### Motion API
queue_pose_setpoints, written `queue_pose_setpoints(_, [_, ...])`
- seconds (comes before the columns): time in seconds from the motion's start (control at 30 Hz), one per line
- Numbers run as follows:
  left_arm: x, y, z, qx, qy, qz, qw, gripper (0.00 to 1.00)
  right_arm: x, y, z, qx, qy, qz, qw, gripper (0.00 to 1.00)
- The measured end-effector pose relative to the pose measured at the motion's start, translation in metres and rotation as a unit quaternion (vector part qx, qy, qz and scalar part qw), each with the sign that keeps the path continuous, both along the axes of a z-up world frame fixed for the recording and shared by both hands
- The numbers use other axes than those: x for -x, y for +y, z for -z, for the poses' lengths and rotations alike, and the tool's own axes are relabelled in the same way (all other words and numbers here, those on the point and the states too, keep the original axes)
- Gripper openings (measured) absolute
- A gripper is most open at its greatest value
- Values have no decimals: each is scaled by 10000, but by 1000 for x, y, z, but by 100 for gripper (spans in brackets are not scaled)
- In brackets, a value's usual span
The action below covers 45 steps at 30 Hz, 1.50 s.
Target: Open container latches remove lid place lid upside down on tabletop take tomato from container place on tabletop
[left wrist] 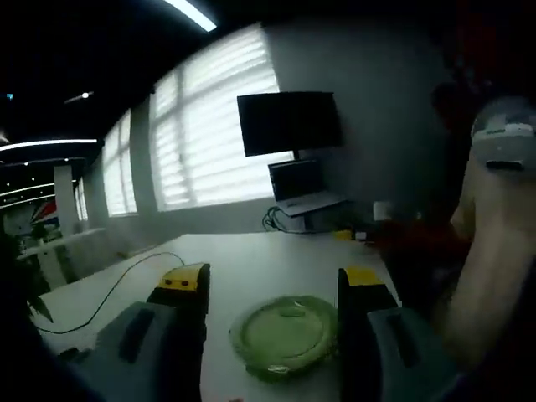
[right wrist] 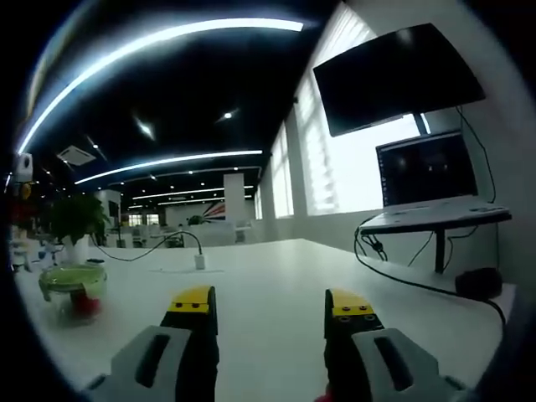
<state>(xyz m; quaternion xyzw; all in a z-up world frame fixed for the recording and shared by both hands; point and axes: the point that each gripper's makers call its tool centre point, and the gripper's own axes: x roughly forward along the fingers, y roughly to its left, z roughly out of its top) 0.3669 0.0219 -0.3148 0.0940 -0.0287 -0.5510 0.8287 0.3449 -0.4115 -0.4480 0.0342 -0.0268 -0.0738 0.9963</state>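
Between the wide-spread jaws of the left gripper (left wrist: pixel 272 289), just ahead of the tips, sits the container (left wrist: pixel 283 335) with its green lid (left wrist: pixel 285 328) on, resting on the white table (left wrist: pixel 251 255); nothing is held. Off to that gripper's left a black cable (left wrist: pixel 117 285) trails across the tabletop, and to its right a person's arm (left wrist: pixel 486 251) comes in.

In the right gripper view, the container (right wrist: pixel 74 289) stands far to the left of the right gripper (right wrist: pixel 270 311), something red, probably the tomato (right wrist: pixel 81 306), showing through its clear wall. These jaws also stand apart and empty. A laptop (right wrist: pixel 427 180) on a stand lies ahead to the right.
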Motion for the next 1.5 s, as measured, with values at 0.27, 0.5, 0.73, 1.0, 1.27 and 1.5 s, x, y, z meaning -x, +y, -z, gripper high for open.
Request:
queue_pose_setpoints(0.27, [4, -18, 28, -768, 324, 537, 9951, 67, 2, -5, 4, -68, 21, 59, 10000, 45])
queue_pose_setpoints(0.5, [-14, -28, 51, -1250, 581, 545, 9890, 69, 4, -3, 10, -108, 63, 50, 9999, 45])
queue_pose_setpoints(0.73, [-19, -35, 67, -1796, 734, 727, 9783, 71, 5, -9, 18, -114, 115, 34, 9999, 45])
queue_pose_setpoints(1.0, [-29, -43, 89, -2491, 1068, 845, 9589, 71, 7, -14, 20, -172, 77, 37, 9998, 45])
queue_pose_setpoints(1.27, [-29, -54, 117, -3140, 1212, 1009, 9362, 73, 10, -17, 15, -149, 32, 61, 9999, 45])
queue_pose_setpoints(1.5, [-31, -58, 132, -3594, 1362, 979, 9180, 73, 14, -12, 5, -140, -22, 89, 9999, 45])
